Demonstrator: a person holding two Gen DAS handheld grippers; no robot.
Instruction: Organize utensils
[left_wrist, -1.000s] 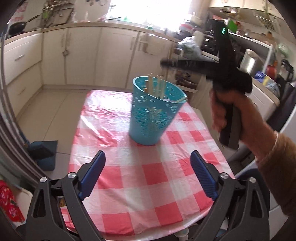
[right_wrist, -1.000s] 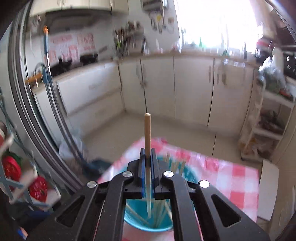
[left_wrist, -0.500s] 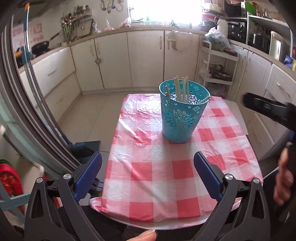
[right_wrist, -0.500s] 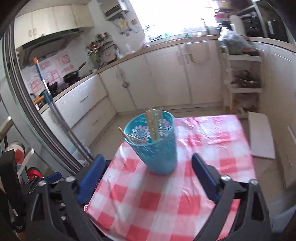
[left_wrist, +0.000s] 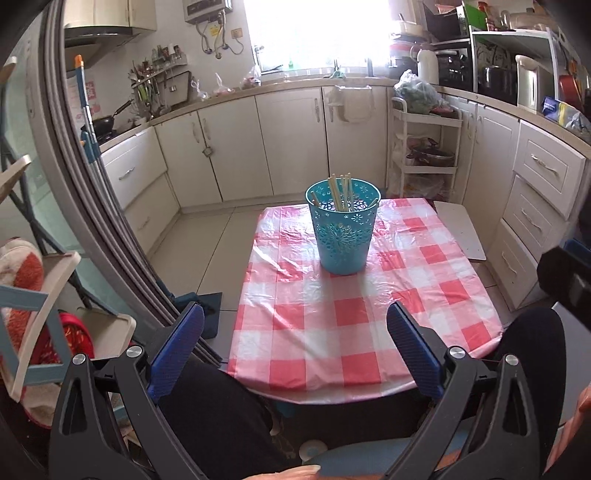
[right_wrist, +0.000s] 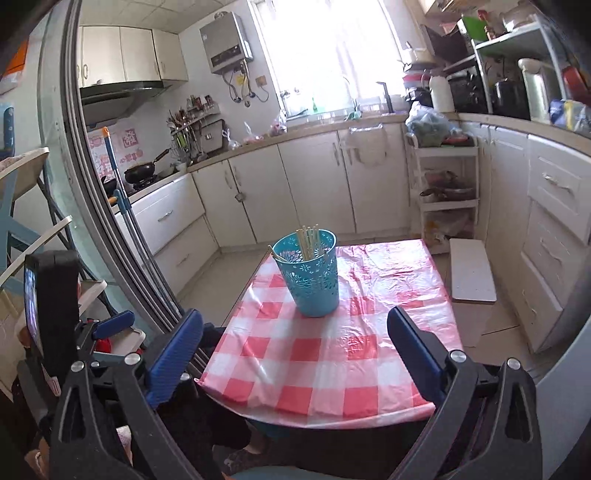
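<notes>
The left gripper (left_wrist: 294, 345) hangs at the near edge of the table (left_wrist: 364, 332), its blue pads spread wide with nothing between them, well apart from the teal basket (left_wrist: 342, 232) that stands upright toward the far end of the checked cloth. The chopsticks (left_wrist: 341, 192) sit inside it, a bundle upright and one or two leaning against the rim. To the right, the right gripper (right_wrist: 294, 350) is likewise spread and empty, near the table's front edge. No loose utensil shows on the cloth, so the sorting looks about finished. The risks I see are small: the basket looks light and tall, so a careless nudge could tip it, and the glossy plastic cloth might let it slide.
</notes>
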